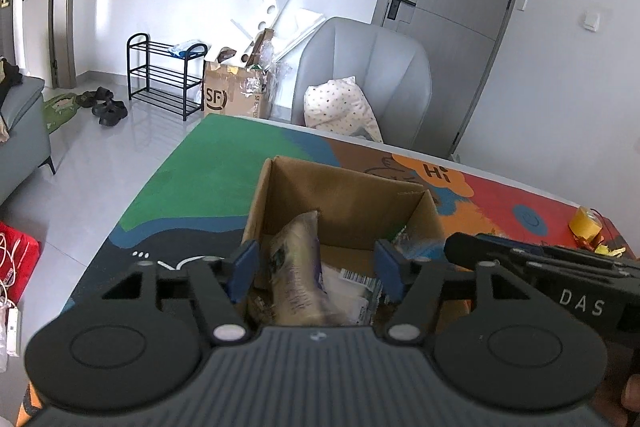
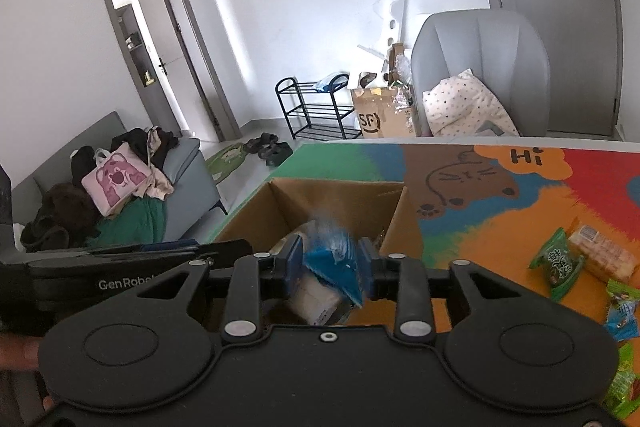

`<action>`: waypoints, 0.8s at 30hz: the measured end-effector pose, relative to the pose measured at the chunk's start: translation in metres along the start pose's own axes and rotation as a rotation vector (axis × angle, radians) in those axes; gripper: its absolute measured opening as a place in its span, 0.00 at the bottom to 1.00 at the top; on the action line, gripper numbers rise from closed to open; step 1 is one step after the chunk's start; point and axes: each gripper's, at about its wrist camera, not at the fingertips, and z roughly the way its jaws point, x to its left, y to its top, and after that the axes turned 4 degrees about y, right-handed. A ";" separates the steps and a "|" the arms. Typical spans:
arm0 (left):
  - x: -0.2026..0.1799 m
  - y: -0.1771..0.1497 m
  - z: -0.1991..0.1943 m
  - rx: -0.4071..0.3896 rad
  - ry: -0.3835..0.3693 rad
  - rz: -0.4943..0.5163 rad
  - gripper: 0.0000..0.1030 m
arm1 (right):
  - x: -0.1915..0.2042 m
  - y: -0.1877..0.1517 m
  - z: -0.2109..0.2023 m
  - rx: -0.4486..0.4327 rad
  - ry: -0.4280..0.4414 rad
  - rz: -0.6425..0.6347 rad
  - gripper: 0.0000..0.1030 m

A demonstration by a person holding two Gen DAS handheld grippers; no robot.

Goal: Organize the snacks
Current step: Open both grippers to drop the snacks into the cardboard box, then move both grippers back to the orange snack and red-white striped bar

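An open cardboard box [image 1: 340, 195] stands on the colourful table mat, also in the right wrist view [image 2: 340, 199]. My left gripper [image 1: 316, 267] is open above the box; a beige snack packet [image 1: 298, 267] stands between its fingers, touching neither clearly. Other packets [image 1: 356, 287] lie inside the box. My right gripper [image 2: 330, 263] hangs over the box with a blurred blue snack packet [image 2: 332, 259] between its fingers; whether it still grips the packet is unclear. Loose snacks lie on the mat at the right: a green packet [image 2: 558, 263] and an orange-yellow packet [image 2: 604, 255].
The right gripper's body [image 1: 560, 267] sits close beside my left one. A yellow tape roll [image 1: 586, 223] lies at the mat's far right. More green and blue packets [image 2: 622, 307] lie at the right edge. A grey chair [image 1: 364, 75] with a pillow stands behind the table.
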 end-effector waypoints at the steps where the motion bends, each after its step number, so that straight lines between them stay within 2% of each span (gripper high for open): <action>1: 0.000 -0.001 -0.001 -0.002 -0.001 0.004 0.69 | 0.000 0.000 -0.001 -0.001 0.001 0.000 0.35; 10: -0.012 -0.008 -0.002 0.008 -0.014 0.040 0.83 | -0.014 -0.005 -0.018 -0.019 -0.043 0.028 0.42; 15: -0.025 -0.013 -0.002 0.018 -0.025 0.055 0.85 | -0.028 -0.011 -0.030 -0.025 -0.080 0.052 0.49; 19: -0.036 -0.016 -0.002 0.022 -0.047 0.069 0.89 | -0.038 -0.016 -0.039 -0.030 -0.103 0.072 0.57; 23: -0.045 -0.018 -0.002 0.026 -0.069 0.076 0.92 | -0.048 -0.020 -0.050 -0.043 -0.124 0.088 0.75; 24: -0.048 -0.018 -0.003 0.027 -0.074 0.078 0.92 | -0.051 -0.020 -0.054 -0.050 -0.126 0.094 0.77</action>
